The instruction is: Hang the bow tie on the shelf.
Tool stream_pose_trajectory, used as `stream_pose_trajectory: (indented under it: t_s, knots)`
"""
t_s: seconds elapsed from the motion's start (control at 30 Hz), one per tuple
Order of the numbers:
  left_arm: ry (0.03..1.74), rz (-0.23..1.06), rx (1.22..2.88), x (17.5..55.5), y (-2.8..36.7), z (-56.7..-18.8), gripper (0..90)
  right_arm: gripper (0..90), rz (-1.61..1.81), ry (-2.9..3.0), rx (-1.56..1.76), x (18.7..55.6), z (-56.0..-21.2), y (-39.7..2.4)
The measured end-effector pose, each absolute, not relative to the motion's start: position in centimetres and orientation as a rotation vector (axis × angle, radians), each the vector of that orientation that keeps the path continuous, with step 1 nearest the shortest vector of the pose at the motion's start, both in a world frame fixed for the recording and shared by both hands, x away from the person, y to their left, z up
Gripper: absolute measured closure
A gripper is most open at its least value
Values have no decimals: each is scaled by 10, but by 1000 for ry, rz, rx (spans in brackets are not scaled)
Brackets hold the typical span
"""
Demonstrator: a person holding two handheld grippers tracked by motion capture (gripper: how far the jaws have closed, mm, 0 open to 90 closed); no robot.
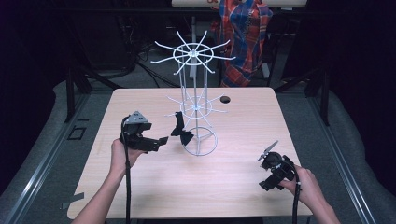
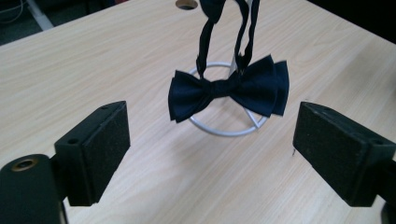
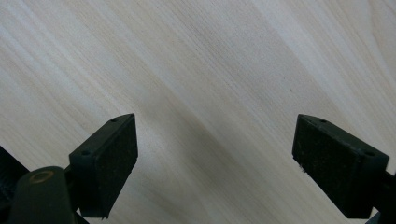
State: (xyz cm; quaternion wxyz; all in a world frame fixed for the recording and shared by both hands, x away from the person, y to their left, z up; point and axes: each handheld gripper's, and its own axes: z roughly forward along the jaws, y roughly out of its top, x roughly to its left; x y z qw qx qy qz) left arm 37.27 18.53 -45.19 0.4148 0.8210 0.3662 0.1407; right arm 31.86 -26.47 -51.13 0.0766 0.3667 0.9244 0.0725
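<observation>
Resting near the table's front edge, the right gripper point(image 1: 270, 150) sits idle, jaws parted over bare wood, nothing between them — parked, by the look of it, clear of the work. Farther in, the left gripper point(image 1: 161, 140) is aimed level at the bow tie point(image 2: 229, 91), jaws spread wide and empty, the tie just beyond the pads point(image 2: 100, 151). The dark tie hangs by its strap from a lower arm of the white wire rack point(image 1: 194, 56) — dangling free just above the rack's ring base point(image 2: 219, 132), well suited to display.
</observation>
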Motion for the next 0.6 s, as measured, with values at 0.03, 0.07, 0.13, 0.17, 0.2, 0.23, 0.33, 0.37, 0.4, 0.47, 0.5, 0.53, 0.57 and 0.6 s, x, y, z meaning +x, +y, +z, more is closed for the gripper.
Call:
stream_pose_trajectory:
  t_s: [0.03, 0.07, 0.13, 0.17, 0.2, 0.23, 0.33, 0.37, 0.4, 0.47, 0.5, 0.53, 0.57, 0.6]
  knots:
    - [926, 354, 2071, 371, 187, -452, 95, 140, 228, 2759, 1109, 318, -512, -264]
    - [935, 354, 2072, 370, 188, -452, 87, 140, 219, 2770, 1099, 318, -511, -265]
    - [944, 364, 2083, 366, 192, -453, 76, 140, 238, 2752, 1115, 317, -513, -264]
    - [952, 368, 2087, 365, 193, -453, 71, 140, 230, 2760, 1108, 318, -512, -264]
    - [956, 375, 2095, 363, 194, -454, 65, 140, 229, 2760, 1107, 318, -512, -264]
    - [959, 379, 2110, 361, 195, -454, 59, 140, 250, 2758, 1116, 317, -513, -264]
    - [963, 406, 2149, 355, 197, -457, 34, 140, 223, 2760, 1105, 318, -512, -264]
    - [963, 411, 2163, 353, 198, -458, 27, 140, 227, 2760, 1107, 318, -512, -264]
    - [967, 413, 2176, 351, 198, -459, 20, 140, 231, 2759, 1109, 318, -512, -264]
    - [980, 402, 2186, 348, 201, -461, 7, 140, 249, 2755, 1120, 317, -513, -264]
    - [987, 398, 2192, 346, 203, -463, 4, 141, 254, 2756, 1121, 317, -513, -264]
    - [991, 398, 2191, 345, 204, -463, 4, 141, 230, 2765, 1108, 317, -512, -264]
    - [995, 398, 2197, 344, 206, -464, 4, 141, 230, 2764, 1108, 317, -512, -264]
    - [1007, 390, 2197, 343, 208, -464, 3, 141, 236, 2760, 1110, 317, -512, -264]
